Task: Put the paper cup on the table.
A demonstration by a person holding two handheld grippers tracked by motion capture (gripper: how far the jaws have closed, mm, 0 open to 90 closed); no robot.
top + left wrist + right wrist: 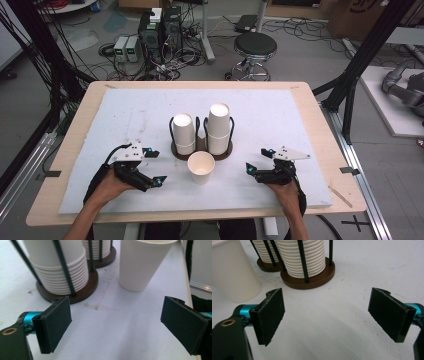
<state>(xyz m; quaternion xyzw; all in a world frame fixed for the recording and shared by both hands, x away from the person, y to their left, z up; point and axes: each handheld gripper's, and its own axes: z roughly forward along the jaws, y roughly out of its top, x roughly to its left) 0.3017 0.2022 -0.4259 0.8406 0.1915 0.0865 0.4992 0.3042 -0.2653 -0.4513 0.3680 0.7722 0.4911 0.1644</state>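
Your left gripper [156,167] sits over the white mat [125,115] near the table's front edge, with its jaws spread wide and nothing between them; in the left gripper view the two black pads [53,323] frame only bare mat. Your right gripper [260,161] mirrors it on the other side, jaws equally wide apart and empty (in the right gripper view there is just white surface in the gap). Between the two grippers, a little ahead of them, stands the single paper cup [201,167], upright with its mouth up, resting on the mat and touching neither gripper. In the left gripper view that cup [141,263] appears ahead and towards the right jaw, well clear of the pads; in the right gripper view it [233,272] stands off to the left beyond the left-hand jaw. Just behind the cup is the dark brown cup holder [176,150] with its thin black wire uprights, carrying two stacks of nested paper cups turned mouth down: the shorter stack [184,132] on the left and the taller stack [218,127] on the right. The loose cup stands just in front of the holder's base, roughly centred between the two stacks; whether it touches the base you cannot tell from these views.
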